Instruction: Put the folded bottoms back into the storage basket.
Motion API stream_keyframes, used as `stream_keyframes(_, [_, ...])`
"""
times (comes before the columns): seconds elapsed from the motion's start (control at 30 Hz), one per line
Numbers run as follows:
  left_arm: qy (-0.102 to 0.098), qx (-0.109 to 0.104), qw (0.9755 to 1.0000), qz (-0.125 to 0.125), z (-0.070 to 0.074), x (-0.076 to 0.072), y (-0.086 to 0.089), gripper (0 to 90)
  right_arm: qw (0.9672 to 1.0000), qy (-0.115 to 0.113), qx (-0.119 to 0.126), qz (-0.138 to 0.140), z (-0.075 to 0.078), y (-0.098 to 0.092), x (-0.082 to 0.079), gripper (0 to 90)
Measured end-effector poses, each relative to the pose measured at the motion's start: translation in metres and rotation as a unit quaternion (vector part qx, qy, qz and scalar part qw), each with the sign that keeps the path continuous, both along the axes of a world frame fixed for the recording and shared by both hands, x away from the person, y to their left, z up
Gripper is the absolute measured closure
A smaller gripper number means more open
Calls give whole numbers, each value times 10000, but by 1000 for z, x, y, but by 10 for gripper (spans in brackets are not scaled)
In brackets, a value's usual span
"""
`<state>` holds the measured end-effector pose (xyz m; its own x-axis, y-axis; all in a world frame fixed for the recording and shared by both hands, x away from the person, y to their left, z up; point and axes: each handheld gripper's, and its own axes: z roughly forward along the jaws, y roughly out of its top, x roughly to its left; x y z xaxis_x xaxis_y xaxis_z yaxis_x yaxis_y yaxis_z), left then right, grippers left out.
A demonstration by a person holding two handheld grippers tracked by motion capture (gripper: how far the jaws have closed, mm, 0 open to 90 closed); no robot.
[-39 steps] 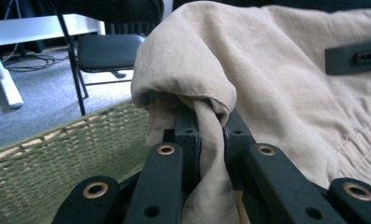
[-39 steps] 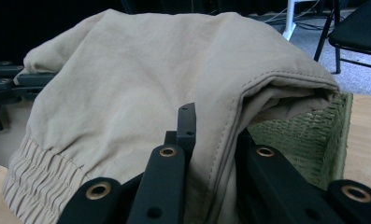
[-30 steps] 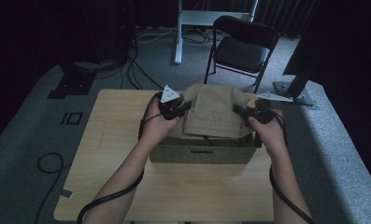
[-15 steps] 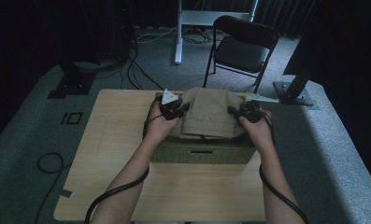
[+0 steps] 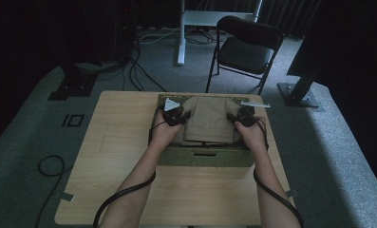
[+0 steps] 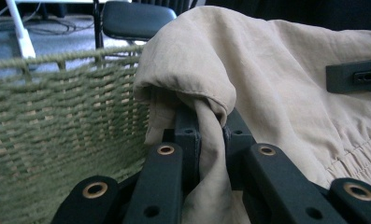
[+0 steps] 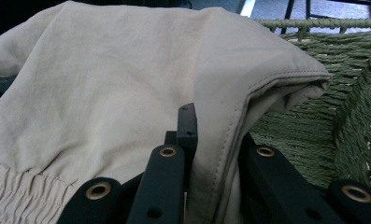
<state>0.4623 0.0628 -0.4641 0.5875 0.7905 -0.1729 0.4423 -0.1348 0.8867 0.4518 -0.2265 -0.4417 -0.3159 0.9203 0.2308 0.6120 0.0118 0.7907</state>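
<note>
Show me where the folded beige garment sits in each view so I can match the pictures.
High view: the beige garment lies centre, in the green woven basket, between both hands.
Left gripper view: it covers the right half, a fold pinched in the left tool.
Right gripper view: it covers the left and centre, its hem clamped by the right tool.
Shared landmark: the basket's woven wall.

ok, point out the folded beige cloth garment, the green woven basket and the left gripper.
folded beige cloth garment (image 5: 209, 118): high view, middle of its top face.
green woven basket (image 5: 210, 156): high view, near wall.
left gripper (image 6: 210, 128): left gripper view, jaw tips pinching a fold.
</note>
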Motion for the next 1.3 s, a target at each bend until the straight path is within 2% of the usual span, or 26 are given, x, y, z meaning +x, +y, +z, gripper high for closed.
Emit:
stream_keyframes(0.07, [28,-23,10000,49,-4,1,1,816,10000,23,-50,-6,-2,2,3,816])
stream_keyframes(0.13, [81,57,9999,60,-6,1,2,815,10000,-9,-31,-37,-5,3,6,817])
stream_keyframes(0.23, [170,134,9997,63,-10,2,2,815,9999,118,-75,-8,-16,6,8,817])
stream_keyframes(0.3, [298,82,9995,66,-14,3,3,813,9997,208,-119,-9,-24,7,10,817])
stream_keyframes(0.33, [294,163,9994,57,-15,3,3,813,9997,224,-108,-26,-27,8,10,817])
stream_keyframes(0.5, [513,330,9980,163,-23,5,3,809,9986,391,-350,-43,-33,17,12,816])
stream_keyframes(0.6, [635,331,9973,179,-27,4,5,801,9981,517,-333,-24,-38,20,13,816])
stream_keyframes(0.63, [688,320,9970,170,-29,4,5,794,9978,567,-347,-48,-41,20,14,815])
stream_keyframes(0.7, [838,446,9953,170,-31,4,5,776,9966,689,-459,-22,-44,22,14,813])
stream_keyframes(0.77, [858,491,9950,138,-33,5,4,766,9962,686,-536,11,-45,24,15,808])
stream_keyframes(0.83, [911,524,9944,132,-34,5,4,758,9953,781,-575,-2,-46,24,16,794])
stream_keyframes(0.9, [941,478,9943,124,-35,6,3,705,9947,828,-605,-38,-49,23,17,778])
stream_keyframes(0.97, [791,595,9950,144,-36,6,3,597,9939,875,-670,-78,-51,23,18,718])
stream_keyframes(1.0, [825,578,9947,200,-37,7,2,529,9937,870,-699,-109,-51,22,18,686])
stream_keyframes(1.03, [902,503,9942,302,-38,8,3,433,9932,903,-721,-109,-52,22,19,610])
stream_keyframes(1.07, [905,543,9938,360,-39,9,3,365,9934,884,-728,-93,-52,20,20,556])
stream_keyframes(1.1, [902,659,9931,362,-39,9,3,345,9942,810,-694,-110,-52,19,20,508])
stream_keyframes(1.17, [910,664,9931,338,-41,10,3,279,9963,622,-583,57,-53,18,22,376])
stream_keyframes(1.23, [862,705,9930,403,-39,10,3,277,9965,582,-576,176,-52,19,22,331])
stream_keyframes(1.3, [787,677,9934,488,-36,9,3,210,9968,443,-582,318,-51,17,23,221])
